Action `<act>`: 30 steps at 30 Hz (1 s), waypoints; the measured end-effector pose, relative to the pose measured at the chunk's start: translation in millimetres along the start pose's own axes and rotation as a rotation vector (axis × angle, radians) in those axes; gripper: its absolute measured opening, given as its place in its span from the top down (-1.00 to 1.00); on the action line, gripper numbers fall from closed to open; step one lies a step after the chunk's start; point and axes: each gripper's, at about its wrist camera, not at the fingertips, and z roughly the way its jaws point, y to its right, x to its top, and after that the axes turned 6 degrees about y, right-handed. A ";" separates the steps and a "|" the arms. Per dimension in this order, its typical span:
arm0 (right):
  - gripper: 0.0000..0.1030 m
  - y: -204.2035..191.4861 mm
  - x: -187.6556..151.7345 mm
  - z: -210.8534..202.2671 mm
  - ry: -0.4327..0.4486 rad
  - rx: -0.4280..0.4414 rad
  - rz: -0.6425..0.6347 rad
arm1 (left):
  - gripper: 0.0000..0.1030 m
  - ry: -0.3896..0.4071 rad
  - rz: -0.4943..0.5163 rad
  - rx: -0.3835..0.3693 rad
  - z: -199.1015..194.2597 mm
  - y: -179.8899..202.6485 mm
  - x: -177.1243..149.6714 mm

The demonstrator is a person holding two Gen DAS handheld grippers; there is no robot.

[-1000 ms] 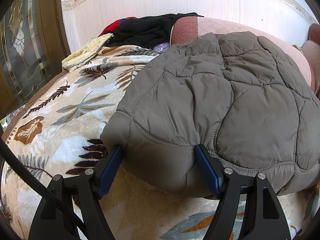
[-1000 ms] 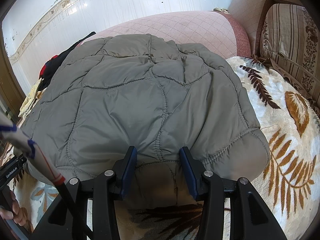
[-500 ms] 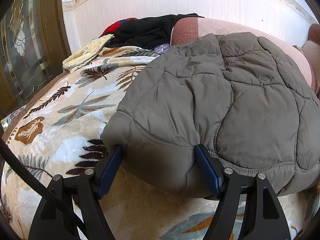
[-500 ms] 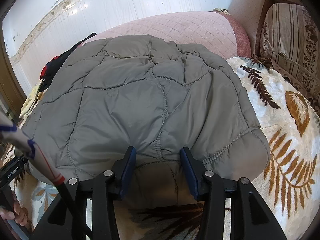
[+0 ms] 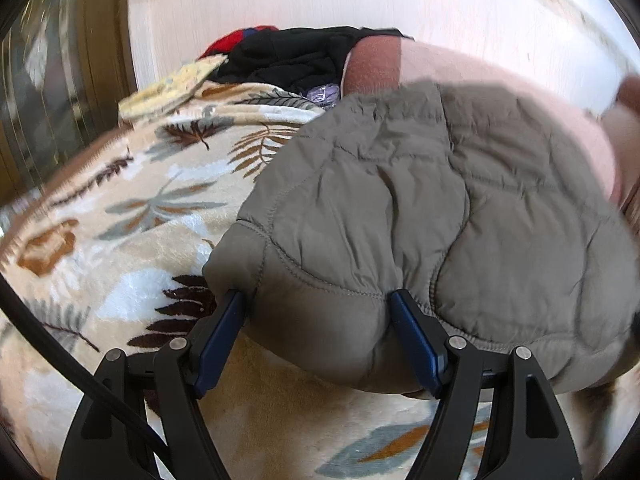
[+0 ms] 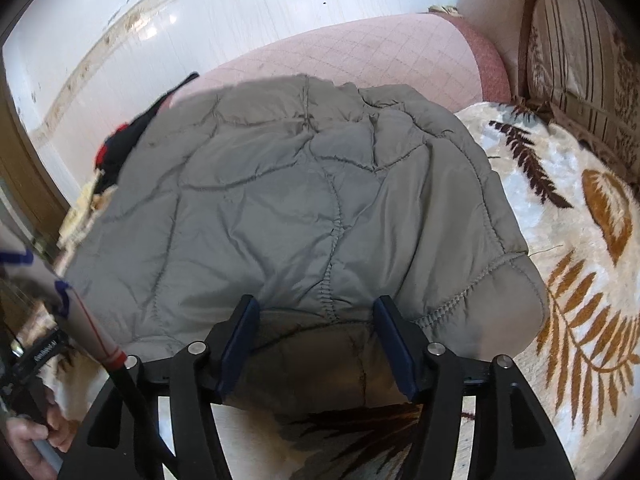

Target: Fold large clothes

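A grey quilted jacket (image 5: 420, 216) lies spread on a leaf-patterned blanket (image 5: 120, 216); it also fills the right wrist view (image 6: 280, 208). My left gripper (image 5: 318, 304) holds the jacket's near left hem bunched between its blue pads (image 5: 222, 336). My right gripper (image 6: 316, 312) grips the near hem further right, with cloth bulging between its fingers (image 6: 394, 340). The near edge is lifted off the blanket. The jacket's far end rests against a pink quilted cushion (image 6: 360, 56).
A pile of black and red clothes (image 5: 288, 56) and a yellow cloth (image 5: 172, 88) lie at the far left by a wooden door (image 5: 60, 80). A striped sofa cushion (image 6: 576, 60) stands at the far right. White wall behind.
Both grippers have risen and moved forward with the jacket's near hem. The hem is lifted and the jacket looks shorter. The left wrist view is motion-blurred.
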 end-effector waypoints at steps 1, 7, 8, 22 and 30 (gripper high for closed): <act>-0.26 5.0 4.2 -5.5 0.014 0.012 0.032 | -0.45 0.005 -0.043 -0.013 -2.9 -9.0 5.4; -0.59 63.2 22.7 -38.0 0.114 -0.048 0.253 | -0.65 -0.016 -0.263 -0.010 -0.1 -65.4 23.5; -0.60 77.9 21.5 -39.4 0.115 -0.067 0.318 | -0.65 -0.048 -0.305 -0.031 5.5 -73.2 22.4; -0.68 138.5 -11.3 -9.3 0.020 0.052 0.767 | -0.78 -0.268 -0.642 -0.292 46.2 -97.8 -5.2; -0.73 138.7 -24.9 -10.7 0.018 0.028 0.822 | -0.84 -0.247 -0.684 -0.296 50.0 -96.7 -10.9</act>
